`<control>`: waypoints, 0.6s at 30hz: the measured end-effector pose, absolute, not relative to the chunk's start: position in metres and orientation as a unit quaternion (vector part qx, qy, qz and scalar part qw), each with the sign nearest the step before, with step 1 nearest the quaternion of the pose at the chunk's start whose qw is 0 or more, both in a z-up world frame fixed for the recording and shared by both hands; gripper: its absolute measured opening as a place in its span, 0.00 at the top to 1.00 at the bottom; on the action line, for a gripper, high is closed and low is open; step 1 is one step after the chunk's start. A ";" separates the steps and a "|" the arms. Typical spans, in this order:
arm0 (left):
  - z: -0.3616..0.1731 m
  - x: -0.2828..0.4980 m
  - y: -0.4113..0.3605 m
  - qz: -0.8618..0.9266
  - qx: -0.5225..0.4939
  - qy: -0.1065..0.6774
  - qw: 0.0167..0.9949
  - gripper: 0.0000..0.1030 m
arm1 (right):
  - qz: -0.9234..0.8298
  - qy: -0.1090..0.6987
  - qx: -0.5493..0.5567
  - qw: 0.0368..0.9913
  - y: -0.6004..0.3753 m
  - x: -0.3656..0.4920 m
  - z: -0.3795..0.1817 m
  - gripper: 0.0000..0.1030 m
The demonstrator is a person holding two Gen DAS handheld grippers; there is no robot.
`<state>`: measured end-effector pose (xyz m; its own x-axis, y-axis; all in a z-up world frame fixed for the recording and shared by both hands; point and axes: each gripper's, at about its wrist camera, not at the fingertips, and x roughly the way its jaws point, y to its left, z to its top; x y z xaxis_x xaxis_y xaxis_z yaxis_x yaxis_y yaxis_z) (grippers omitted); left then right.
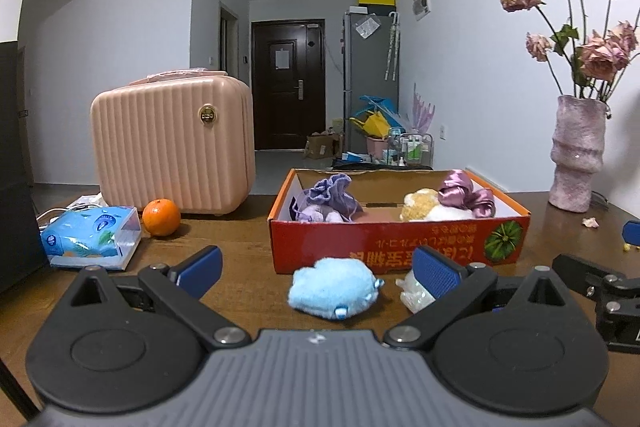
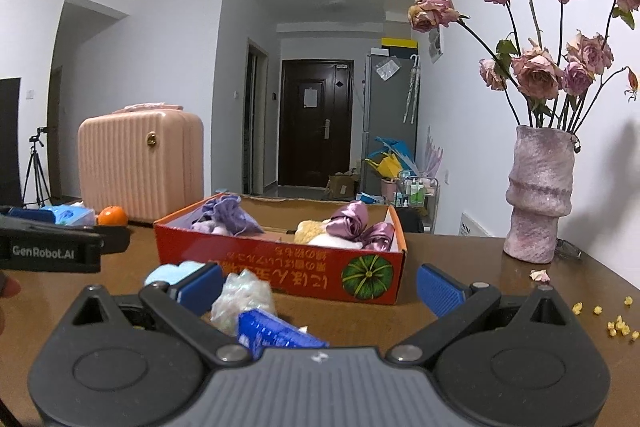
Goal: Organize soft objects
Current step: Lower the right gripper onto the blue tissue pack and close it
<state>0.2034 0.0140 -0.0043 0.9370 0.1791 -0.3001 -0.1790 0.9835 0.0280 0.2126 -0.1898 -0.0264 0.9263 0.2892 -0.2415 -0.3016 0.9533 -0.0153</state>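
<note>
left gripper (image 1: 318,269) is hovering wide open over the blue plush (image 1: 333,287) before the red box (image 1: 400,239); needing a centred, gentle squeeze; right gripper (image 2: 320,287) gaping too.

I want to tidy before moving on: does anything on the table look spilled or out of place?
Yes. Small yellow crumbs lie scattered on the table at the right, and a fallen petal rests near the vase. The blue plush sits outside the red box.

Open table gap between orange (image 1: 161,217) and red box (image 1: 396,241).
</note>
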 end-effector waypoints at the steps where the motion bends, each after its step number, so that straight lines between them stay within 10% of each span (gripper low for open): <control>1: -0.004 0.201 0.014 0.089 0.001 0.153 0.984 0.00 | 0.152 0.120 -0.027 0.981 -0.190 0.209 -0.027 0.00; 18: -0.012 0.152 0.022 0.058 0.000 0.174 0.983 0.00 | 0.157 0.136 -0.039 0.977 -0.187 0.173 -0.039 0.00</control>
<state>0.1521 0.0221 -0.0122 0.9328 0.1141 -0.3418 -0.1141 0.9933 0.0201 0.1726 -0.1873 -0.0394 0.9135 0.2968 -0.2783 -0.3178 0.9476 -0.0326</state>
